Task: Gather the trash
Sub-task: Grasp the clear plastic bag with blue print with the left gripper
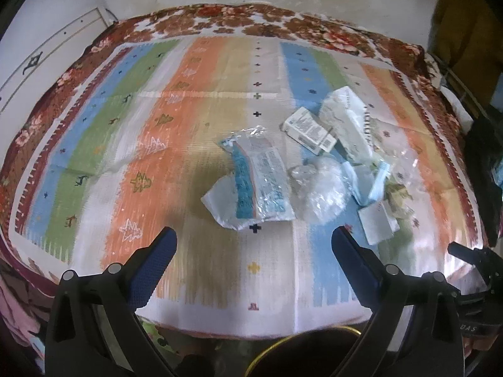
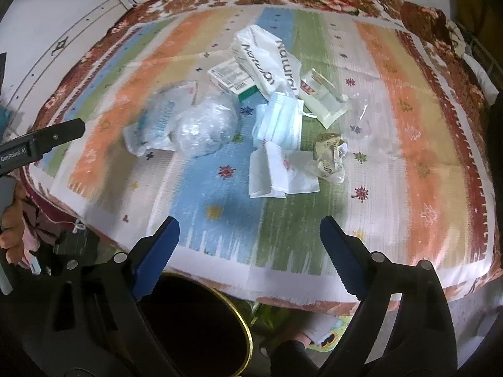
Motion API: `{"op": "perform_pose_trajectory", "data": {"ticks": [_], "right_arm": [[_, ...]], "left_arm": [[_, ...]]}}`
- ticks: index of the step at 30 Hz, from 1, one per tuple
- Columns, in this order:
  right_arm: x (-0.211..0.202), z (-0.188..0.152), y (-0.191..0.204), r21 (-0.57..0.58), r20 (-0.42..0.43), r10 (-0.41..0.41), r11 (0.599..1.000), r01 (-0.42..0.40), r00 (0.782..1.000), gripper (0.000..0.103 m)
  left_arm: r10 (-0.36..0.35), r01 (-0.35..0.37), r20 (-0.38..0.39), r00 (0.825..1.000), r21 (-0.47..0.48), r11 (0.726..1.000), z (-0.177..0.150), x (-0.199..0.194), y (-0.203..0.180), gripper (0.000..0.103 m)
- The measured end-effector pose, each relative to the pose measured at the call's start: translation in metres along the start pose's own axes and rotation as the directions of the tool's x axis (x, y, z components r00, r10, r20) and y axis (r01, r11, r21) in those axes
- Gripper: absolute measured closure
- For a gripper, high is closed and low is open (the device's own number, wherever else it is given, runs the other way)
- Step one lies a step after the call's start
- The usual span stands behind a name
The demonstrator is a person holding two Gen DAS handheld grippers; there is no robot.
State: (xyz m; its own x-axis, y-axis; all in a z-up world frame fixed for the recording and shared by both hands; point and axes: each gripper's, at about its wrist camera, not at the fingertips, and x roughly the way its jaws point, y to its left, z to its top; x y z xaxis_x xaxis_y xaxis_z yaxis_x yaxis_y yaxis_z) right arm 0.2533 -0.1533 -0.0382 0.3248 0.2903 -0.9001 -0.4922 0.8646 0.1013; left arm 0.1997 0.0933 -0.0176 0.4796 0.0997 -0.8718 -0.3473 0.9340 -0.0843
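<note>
The trash lies in a loose cluster on the striped woven mat (image 2: pixel 393 163) that covers the bed, toward the mat's middle and right. Nearest the left gripper (image 1: pixel 254 239) is a flattened plastic packet (image 1: pixel 251 182) with a teal band and printed label, its film crinkled and glossy. Just beside it sits a scrunched ball of clear plastic wrap (image 2: pixel 206 128), rounded and shiny. Behind these rest a small white cardboard box (image 2: pixel 232 77) with a barcode and a green edge, and a tall white paper bag (image 2: pixel 267 59) printed "Natural", lying tilted. A pleated pale-blue face mask (image 2: pixel 278 119) touches folded white paper (image 2: pixel 276 172). A crumpled cream wrapper (image 2: pixel 328 154) sits just right of the paper, with a clear sachet (image 2: pixel 323 100) behind it.

The mat is coarse, with orange, blue, green and beige stripes over a floral blanket (image 2: pixel 424 15). Both grippers hover with their blue-padded fingers spread wide, gripping nothing; the right gripper (image 2: pixel 250 223) hangs over the mat's near edge. A dark bin with a gold rim (image 2: pixel 242 323) stands below it.
</note>
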Motion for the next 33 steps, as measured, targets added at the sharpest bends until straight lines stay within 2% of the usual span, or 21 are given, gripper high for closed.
{"op": "perform_pose_trajectory", "data": {"ticks": [3, 7, 9, 14, 19, 23, 27, 31, 33], "right_arm": [[0.015, 0.008, -0.006, 0.021, -0.026, -0.003, 1.0, 0.004, 1.0, 0.031], [0.033, 0.015, -0.012, 0.037, -0.058, -0.01, 0.999, 0.012, 0.998, 0.032], [0.042, 0.019, -0.014, 0.041, -0.074, -0.004, 0.999, 0.007, 0.997, 0.037], [0.061, 0.026, -0.018, 0.048, -0.113, -0.002, 0.999, 0.007, 0.994, 0.043], [0.076, 0.03, -0.018, 0.028, -0.141, -0.013, 0.999, 0.017, 0.99, 0.055], [0.085, 0.034, -0.018, 0.031, -0.161, 0.002, 1.0, 0.003, 0.987, 0.069], [0.093, 0.039, -0.014, 0.017, -0.173, -0.002, 1.0, 0.005, 0.985, 0.079], [0.103, 0.044, -0.014, 0.009, -0.188, -0.007, 1.0, 0.009, 0.982, 0.085], [0.107, 0.045, -0.016, 0.015, -0.193, -0.015, 1.0, 0.019, 0.981, 0.091]], "left_arm": [[-0.003, 0.003, -0.022, 1.0, -0.015, 1.0, 0.007, 0.013, 0.003, 0.007], [-0.035, 0.032, -0.05, 0.998, -0.058, 0.998, 0.015, 0.03, 0.01, 0.007], [-0.04, 0.035, -0.062, 0.997, -0.083, 0.996, 0.019, 0.04, 0.015, 0.007], [-0.005, -0.002, -0.086, 0.996, -0.084, 0.996, 0.028, 0.064, 0.02, 0.007], [-0.019, 0.011, -0.09, 0.996, -0.079, 0.997, 0.042, 0.078, 0.02, 0.007], [-0.041, 0.029, -0.101, 0.994, -0.109, 0.994, 0.054, 0.096, 0.024, 0.007], [-0.022, 0.009, -0.134, 0.991, -0.096, 0.995, 0.058, 0.115, 0.021, 0.007], [-0.016, 0.004, -0.168, 0.986, -0.075, 0.997, 0.059, 0.132, 0.016, 0.01], [-0.029, 0.017, -0.181, 0.983, -0.068, 0.998, 0.061, 0.138, 0.015, 0.014]]}}
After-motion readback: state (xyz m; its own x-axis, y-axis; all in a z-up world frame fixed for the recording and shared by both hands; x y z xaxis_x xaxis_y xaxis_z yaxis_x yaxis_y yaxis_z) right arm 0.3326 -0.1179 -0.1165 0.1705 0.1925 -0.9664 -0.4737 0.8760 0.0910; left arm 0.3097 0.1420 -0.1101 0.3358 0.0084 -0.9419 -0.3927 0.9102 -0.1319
